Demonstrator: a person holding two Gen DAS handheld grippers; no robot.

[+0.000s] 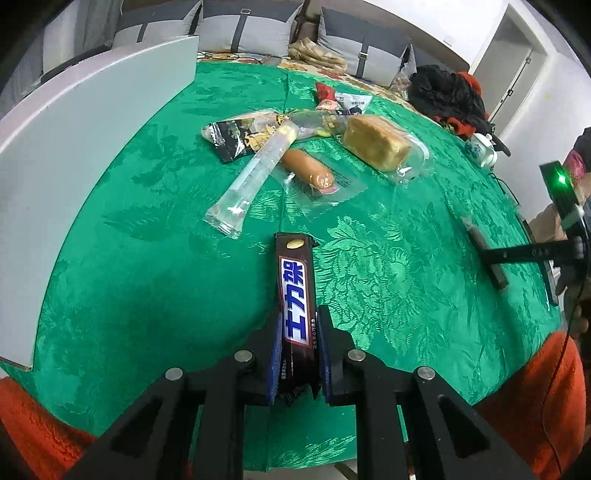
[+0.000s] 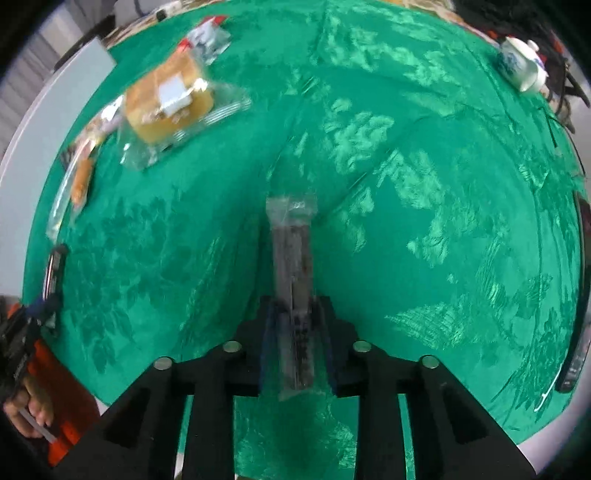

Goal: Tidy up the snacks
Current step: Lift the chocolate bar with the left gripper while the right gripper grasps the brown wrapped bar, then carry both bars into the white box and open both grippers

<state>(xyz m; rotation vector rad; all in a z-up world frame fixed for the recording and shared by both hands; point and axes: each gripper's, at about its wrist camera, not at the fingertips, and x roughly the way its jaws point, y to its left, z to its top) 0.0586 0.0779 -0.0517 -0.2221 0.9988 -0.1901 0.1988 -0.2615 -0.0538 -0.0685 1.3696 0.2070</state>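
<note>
While the surface [image 1: 388, 266], under green patterned cloth, fills both views with sofa cushions [image 1: 255, 26] at top of frame, the loose snack pile [image 1: 295, 147] sits upper centre: wrapped bread [image 1: 376, 142], sausage [image 1: 308, 168], clear tube pack. Left gripper [image 1: 297, 350] fingers are clenched on a dark chocolate bar [image 1: 295, 295], bottom centre, gripped near one end, probably for carrying. Right gripper [image 2: 297, 339] fingers pinch a clear-wrapped dark stick [image 2: 293, 266], lower centre, likely for sorting.
</note>
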